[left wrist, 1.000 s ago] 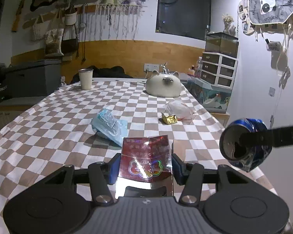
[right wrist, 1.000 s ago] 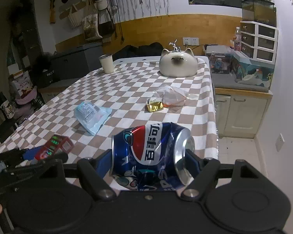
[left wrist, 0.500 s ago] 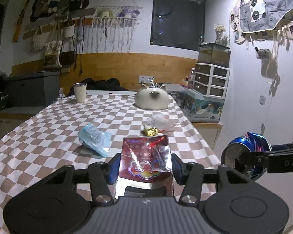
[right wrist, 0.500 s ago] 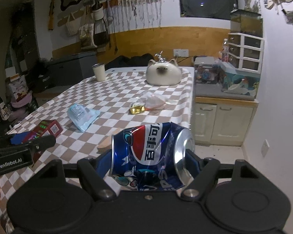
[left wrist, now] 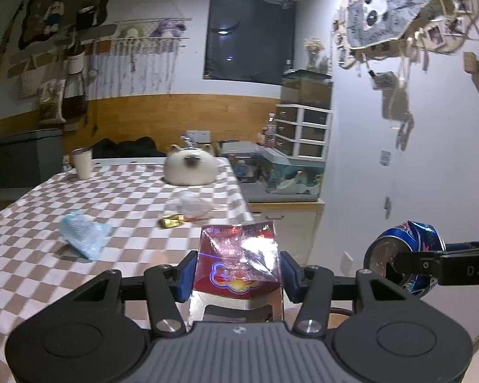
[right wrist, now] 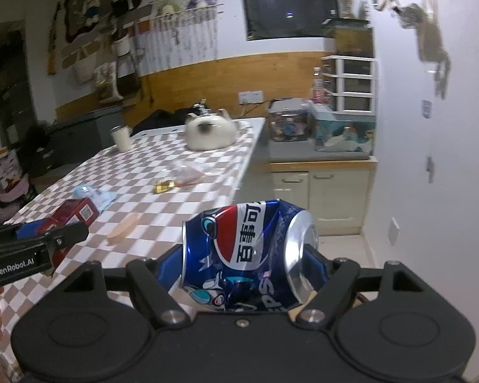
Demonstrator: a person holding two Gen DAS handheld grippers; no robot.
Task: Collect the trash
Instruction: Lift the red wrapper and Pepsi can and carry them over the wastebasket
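Counted on the checkered table [left wrist: 32,255]: one pale cup [left wrist: 82,163], one cat-shaped ceramic pot [left wrist: 190,169], one blue plastic wrapper [left wrist: 83,234], one gold foil wrapper [left wrist: 171,221], one clear plastic bag [left wrist: 193,204]. Held clear of it: one red packet [left wrist: 238,263], one crushed Pepsi can [right wrist: 249,255].

Left gripper [left wrist: 238,269]: black frame w/ grey ribbed centre plate, small logo on it; two round flat discs at sides; blue pads [left wrist: 187,273] inside fingers; silver screws at linkage pivots.
Right gripper [right wrist: 247,265]: all-black body, same twin discs, triangular cut-outs in arms, silver screws, blue pads.
Markings: white "GenRobot.AI" on left finger's side; "DAS…" on right finger.
Hand: fingertip edge only visible.
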